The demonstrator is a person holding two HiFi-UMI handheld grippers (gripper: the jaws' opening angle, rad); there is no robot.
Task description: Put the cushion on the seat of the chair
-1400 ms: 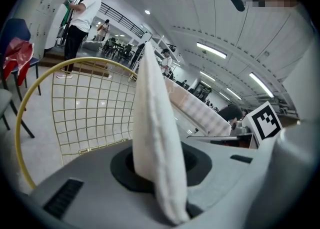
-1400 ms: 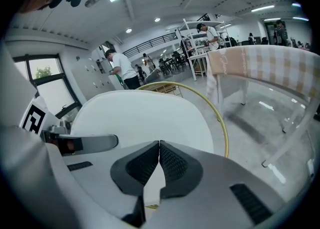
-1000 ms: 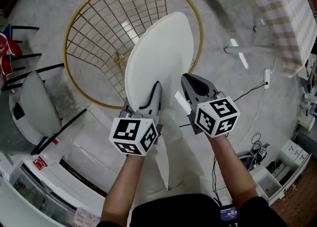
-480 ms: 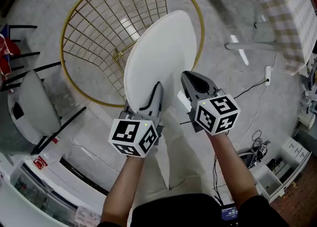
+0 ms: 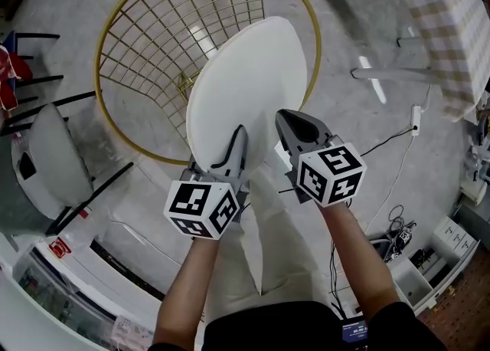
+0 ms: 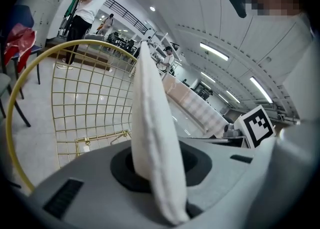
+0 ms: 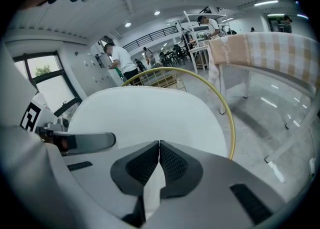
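Observation:
A round white cushion [image 5: 245,89] hangs tilted on edge over the gold wire chair [image 5: 103,50], covering the right part of its seat basket. My left gripper [image 5: 239,141] is shut on the cushion's near rim; in the left gripper view the cushion [image 6: 152,138] stands edge-on between the jaws of the left gripper [image 6: 161,173], with the chair [image 6: 75,103] behind it. My right gripper [image 5: 286,130] is at the cushion's near right edge. In the right gripper view, the right gripper [image 7: 159,154] is shut on a thin white tag of the cushion [image 7: 150,113], with the chair rim [image 7: 222,100] beyond.
A white chair with black legs [image 5: 50,154] stands to the left, with a red item [image 5: 6,81] beyond it. A table with a checked cloth [image 5: 444,27] is at the top right. A power strip and cable [image 5: 414,119] and storage boxes [image 5: 429,265] lie on the floor at the right.

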